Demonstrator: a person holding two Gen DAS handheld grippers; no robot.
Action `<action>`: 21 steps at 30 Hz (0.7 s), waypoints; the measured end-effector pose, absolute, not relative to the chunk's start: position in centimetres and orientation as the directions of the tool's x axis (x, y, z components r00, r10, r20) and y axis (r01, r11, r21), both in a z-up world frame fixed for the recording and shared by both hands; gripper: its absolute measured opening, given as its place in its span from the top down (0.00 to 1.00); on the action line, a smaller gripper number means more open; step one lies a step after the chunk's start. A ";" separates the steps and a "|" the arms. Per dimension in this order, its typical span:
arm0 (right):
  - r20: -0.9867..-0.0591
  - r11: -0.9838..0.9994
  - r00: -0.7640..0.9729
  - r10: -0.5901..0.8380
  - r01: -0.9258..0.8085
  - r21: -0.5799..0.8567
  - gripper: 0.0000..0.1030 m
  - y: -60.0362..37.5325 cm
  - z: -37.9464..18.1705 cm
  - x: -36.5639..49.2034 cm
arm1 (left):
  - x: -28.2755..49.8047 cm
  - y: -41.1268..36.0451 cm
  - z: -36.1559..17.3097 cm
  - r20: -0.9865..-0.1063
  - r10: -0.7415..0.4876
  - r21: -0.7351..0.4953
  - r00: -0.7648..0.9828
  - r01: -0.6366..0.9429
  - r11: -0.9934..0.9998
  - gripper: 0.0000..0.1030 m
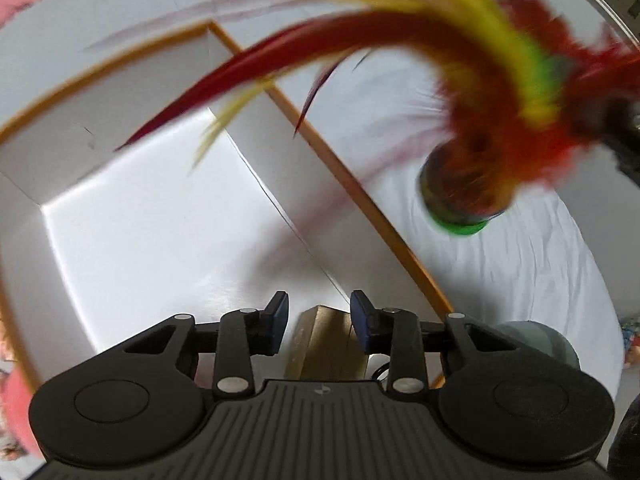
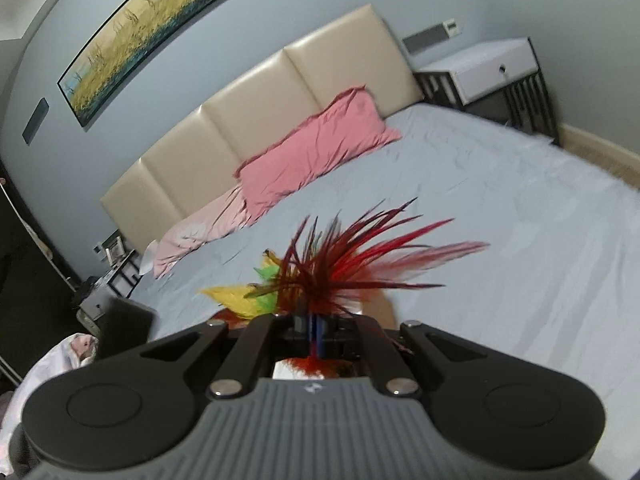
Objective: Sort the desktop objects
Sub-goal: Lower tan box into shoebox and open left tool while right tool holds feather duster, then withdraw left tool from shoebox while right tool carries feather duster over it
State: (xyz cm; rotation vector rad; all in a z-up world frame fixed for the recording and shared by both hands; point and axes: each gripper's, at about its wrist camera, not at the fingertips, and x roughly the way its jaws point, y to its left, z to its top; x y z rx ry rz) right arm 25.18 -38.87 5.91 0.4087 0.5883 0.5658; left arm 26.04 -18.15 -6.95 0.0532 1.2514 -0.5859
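While the right gripper (image 2: 316,334) is clamped tight on the feathers of the shuttlecock toy (image 2: 320,276), it holds it in the air over the bed sheet (image 2: 520,240). In the left wrist view the toy's green-rimmed weighted base (image 1: 460,200) hangs just right of the white storage box (image 1: 180,220), outside its wooden rim, with the long feathers arching over the box.

Left gripper (image 1: 319,320) sits above the near end of the box, jaws parted, with a tan block (image 1: 328,344) lying between and below the pads. Can't tell if the pads touch it; looks like no grip.

My read of the step: carrying the toy to the box, not yet inside.

The next move needs the toy shifted left until its base clears the rim, then lowered into the compartment before release. The feathers are springy and long, so expect them to snag the rim. A grey ball (image 1: 536,340) sits near right, outside the box, still unsorted.
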 end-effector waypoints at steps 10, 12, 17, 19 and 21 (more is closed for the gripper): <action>-0.433 0.764 0.657 0.617 -0.367 0.531 0.99 -39.0 4.4 26.8 | 27.4 -18.5 -9.6 -0.894 -0.446 -0.396 0.040 0.395 0.829 0.67; -0.438 0.762 0.652 0.619 -0.364 0.536 0.99 -38.9 4.1 27.1 | 27.7 -18.4 -9.6 -0.887 -0.462 -0.424 0.015 0.375 0.825 0.67; -0.447 0.761 0.645 0.620 -0.356 0.542 0.99 -38.7 3.7 27.4 | 28.1 -19.2 -10.6 -0.862 -0.503 -0.492 -0.067 0.350 0.797 0.67; -0.448 0.761 0.644 0.620 -0.356 0.541 0.99 -38.6 3.7 27.4 | 28.2 -19.3 -10.7 -0.861 -0.504 -0.496 -0.074 0.347 0.796 0.67; -0.448 0.764 0.646 0.618 -0.359 0.536 0.99 -38.7 3.9 27.3 | 28.2 -19.0 -10.5 -0.858 -0.508 -0.499 -0.071 0.345 0.795 0.67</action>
